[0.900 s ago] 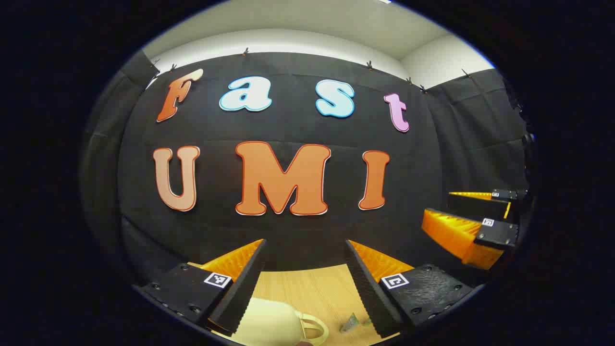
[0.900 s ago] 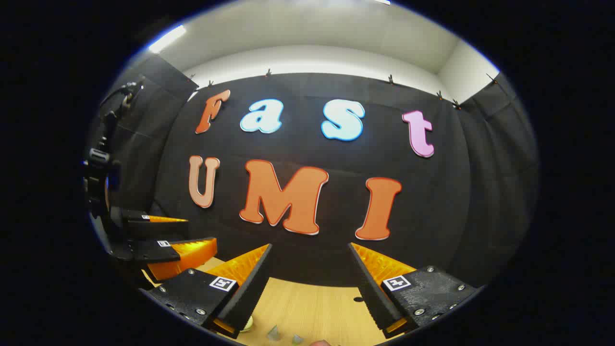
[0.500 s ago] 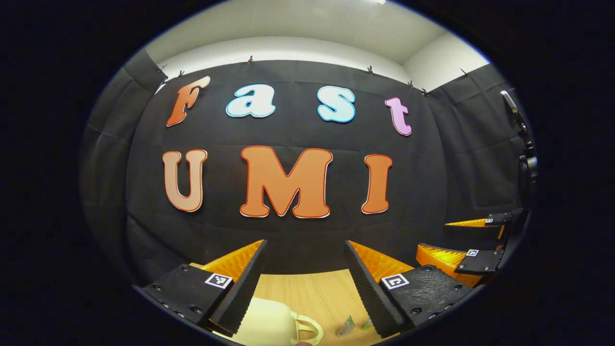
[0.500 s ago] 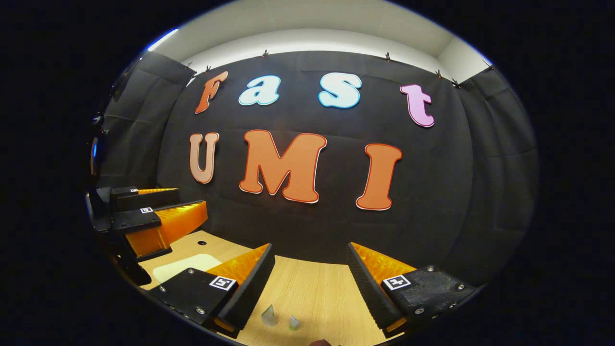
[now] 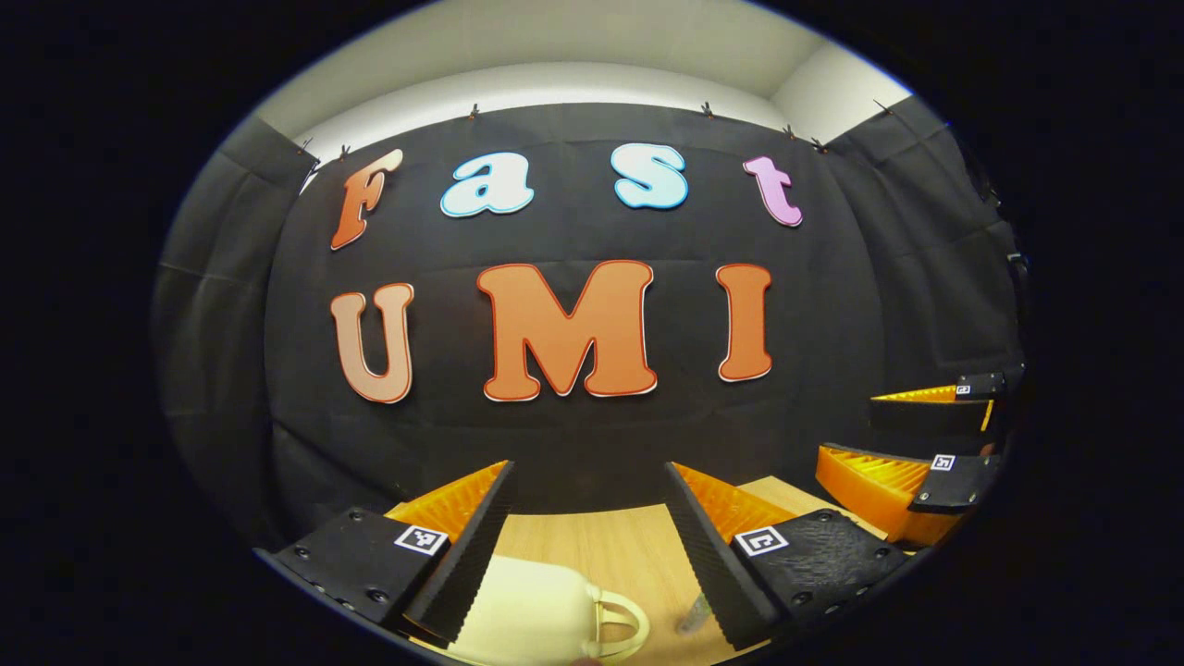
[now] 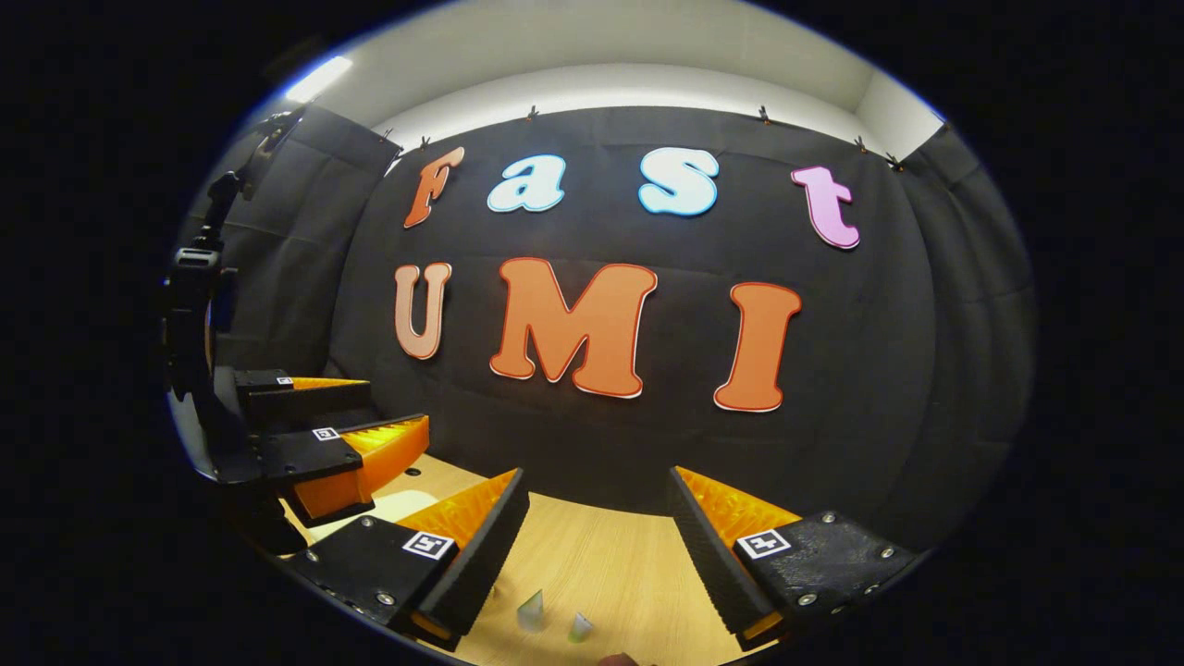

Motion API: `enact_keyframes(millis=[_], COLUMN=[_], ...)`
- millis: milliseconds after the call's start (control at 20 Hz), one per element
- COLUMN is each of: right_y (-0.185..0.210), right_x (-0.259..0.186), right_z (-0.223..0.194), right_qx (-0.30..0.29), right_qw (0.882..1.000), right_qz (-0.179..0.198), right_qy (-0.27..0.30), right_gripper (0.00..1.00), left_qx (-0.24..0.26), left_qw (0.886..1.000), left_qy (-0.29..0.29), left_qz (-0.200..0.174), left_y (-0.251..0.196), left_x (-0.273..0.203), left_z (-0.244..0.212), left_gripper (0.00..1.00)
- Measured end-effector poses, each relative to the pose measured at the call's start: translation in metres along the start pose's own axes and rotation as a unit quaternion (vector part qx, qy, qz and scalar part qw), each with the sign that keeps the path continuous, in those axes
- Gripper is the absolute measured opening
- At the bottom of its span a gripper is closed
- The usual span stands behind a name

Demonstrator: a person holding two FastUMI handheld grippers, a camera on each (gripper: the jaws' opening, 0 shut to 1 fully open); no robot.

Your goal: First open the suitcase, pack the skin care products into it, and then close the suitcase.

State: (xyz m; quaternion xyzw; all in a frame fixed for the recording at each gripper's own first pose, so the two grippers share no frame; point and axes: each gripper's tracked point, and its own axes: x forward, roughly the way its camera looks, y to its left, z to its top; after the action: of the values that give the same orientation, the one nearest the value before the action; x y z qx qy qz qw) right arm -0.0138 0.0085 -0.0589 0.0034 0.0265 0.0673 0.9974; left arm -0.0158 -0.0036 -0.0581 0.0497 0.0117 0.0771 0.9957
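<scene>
In the left gripper view, my left gripper (image 5: pixel 587 481) is open above a cream suitcase (image 5: pixel 536 610) that lies shut on the wooden table, its handle (image 5: pixel 615 624) facing right. A small skin care item (image 5: pixel 694 615) peeks out by the right finger. My right gripper (image 5: pixel 846 425) hovers open at the far right. In the right gripper view, that right gripper (image 6: pixel 597 490) is open over two small cone-capped tubes (image 6: pixel 530 610) (image 6: pixel 580 627). The left gripper (image 6: pixel 400 402) hangs open at the left, over a pale patch of suitcase (image 6: pixel 398 504).
The light wooden table (image 6: pixel 610 564) runs back to the black cloth wall. A small dark hole (image 6: pixel 412 471) marks the tabletop near the left gripper. A black mount (image 6: pixel 190 277) stands at the far left.
Both grippers have drifted a little while staying open. More of the suitcase and its handle shows under the left gripper. The tubes sit slightly lower between the right fingers.
</scene>
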Motion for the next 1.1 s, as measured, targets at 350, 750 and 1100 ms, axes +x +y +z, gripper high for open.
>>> enact_keyframes(millis=[350,750,1100], right_y=[-0.020,-0.054,-0.068], right_x=[0.000,-0.001,-0.006], right_z=[-0.012,-0.026,-0.041], right_qx=[-0.005,-0.008,-0.014], right_qw=[1.000,0.999,0.998], right_qz=[-0.005,-0.040,-0.056], right_qy=[0.008,0.025,0.039], right_gripper=[0.95,0.95,0.95], left_qx=[0.100,0.209,0.324], left_qw=[0.994,0.968,0.924], left_qy=[0.052,0.123,0.172], left_qz=[0.002,-0.071,-0.106], left_y=[0.001,-0.040,-0.055], left_x=[-0.011,-0.018,-0.022], left_z=[-0.071,-0.162,-0.235], left_gripper=[1.00,0.97,0.96])
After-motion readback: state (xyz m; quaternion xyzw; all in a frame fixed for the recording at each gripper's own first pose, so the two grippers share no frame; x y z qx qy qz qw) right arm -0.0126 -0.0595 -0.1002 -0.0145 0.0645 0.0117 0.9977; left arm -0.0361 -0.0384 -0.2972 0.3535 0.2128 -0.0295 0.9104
